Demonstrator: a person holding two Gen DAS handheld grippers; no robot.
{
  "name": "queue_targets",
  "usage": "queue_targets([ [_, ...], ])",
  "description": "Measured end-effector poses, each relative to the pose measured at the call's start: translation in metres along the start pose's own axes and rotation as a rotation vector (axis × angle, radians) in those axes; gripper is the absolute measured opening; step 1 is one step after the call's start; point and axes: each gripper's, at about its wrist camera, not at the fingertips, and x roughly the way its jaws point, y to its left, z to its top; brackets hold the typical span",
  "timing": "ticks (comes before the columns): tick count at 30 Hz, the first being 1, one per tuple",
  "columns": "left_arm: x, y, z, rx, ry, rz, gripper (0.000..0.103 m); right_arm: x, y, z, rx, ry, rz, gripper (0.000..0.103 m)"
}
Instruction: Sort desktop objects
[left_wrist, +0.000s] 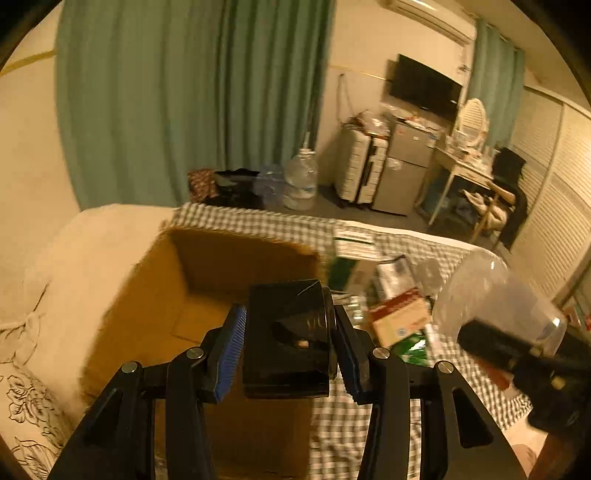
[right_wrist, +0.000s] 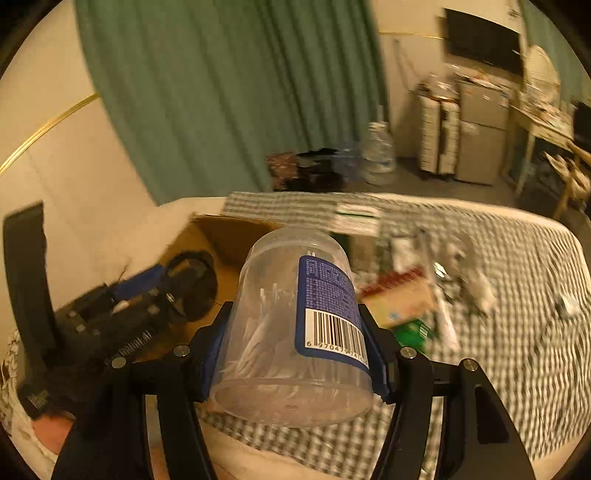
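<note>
My left gripper (left_wrist: 290, 345) is shut on a glossy black box-shaped object (left_wrist: 288, 336) and holds it over the open cardboard box (left_wrist: 207, 280). My right gripper (right_wrist: 295, 347) is shut on a clear plastic jar (right_wrist: 291, 332) with a blue barcode label and thin white sticks inside, held above the checkered cloth near the box's right side. The jar also shows in the left wrist view (left_wrist: 491, 291), at the right. The left gripper with its black object shows in the right wrist view (right_wrist: 147, 299) over the box (right_wrist: 236, 236).
Loose items lie on the green checkered cloth (left_wrist: 369, 424): a red-and-tan carton (left_wrist: 400, 319), a green packet (left_wrist: 410, 345), white-and-green packs (left_wrist: 354, 242) and clear wrappers. A floral-print cover (left_wrist: 26, 387) lies left of the box. Green curtains, water jug and fridge stand behind.
</note>
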Motion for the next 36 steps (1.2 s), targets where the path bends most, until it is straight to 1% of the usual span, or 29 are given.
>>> queue_targets([
  [3,0.011,0.026,-0.004,-0.031,0.017,0.033,0.047,0.025,0.027,0.011,-0.015,0.032,0.051,0.062],
  [6,0.025,0.043,-0.012,-0.049,0.039,0.048,0.047,0.055,0.043,0.014,-0.002,0.082,0.097,0.062],
  [12,0.051,0.072,-0.038,-0.091,0.101,0.068,0.047,0.111,0.059,0.014,0.014,0.170,0.112,0.062],
  [15,0.059,0.082,-0.045,-0.101,0.117,0.067,0.047,0.126,0.062,0.012,0.039,0.191,0.123,0.062],
  [16,0.059,0.083,-0.048,-0.103,0.120,0.063,0.049,0.130,0.062,0.011,0.055,0.195,0.133,0.062],
  [17,0.060,0.085,-0.050,-0.110,0.121,0.058,0.056,0.132,0.060,0.011,0.073,0.192,0.144,0.067],
  [18,0.059,0.085,-0.052,-0.114,0.123,0.054,0.063,0.132,0.059,0.011,0.091,0.182,0.146,0.077],
  [19,0.058,0.086,-0.053,-0.118,0.122,0.052,0.081,0.130,0.058,0.012,0.108,0.170,0.146,0.079],
  [20,0.056,0.087,-0.055,-0.122,0.117,0.056,0.092,0.126,0.058,0.014,0.120,0.156,0.145,0.081],
  [22,0.050,0.089,-0.058,-0.124,0.096,0.065,0.093,0.119,0.054,0.017,0.127,0.130,0.143,0.081],
  [25,0.046,0.085,-0.057,-0.103,0.099,0.083,0.093,0.098,0.049,0.018,0.094,0.068,0.084,0.081],
  [29,0.029,0.065,-0.051,-0.071,0.060,0.101,0.093,0.065,0.033,0.015,0.071,0.002,0.024,0.081],
  [31,0.023,0.054,-0.046,-0.065,0.045,0.092,0.093,0.047,0.022,0.009,0.059,-0.017,0.001,0.081],
  [36,-0.001,0.010,-0.048,-0.047,-0.008,0.046,0.099,0.000,-0.018,-0.014,0.057,-0.071,-0.054,0.081],
])
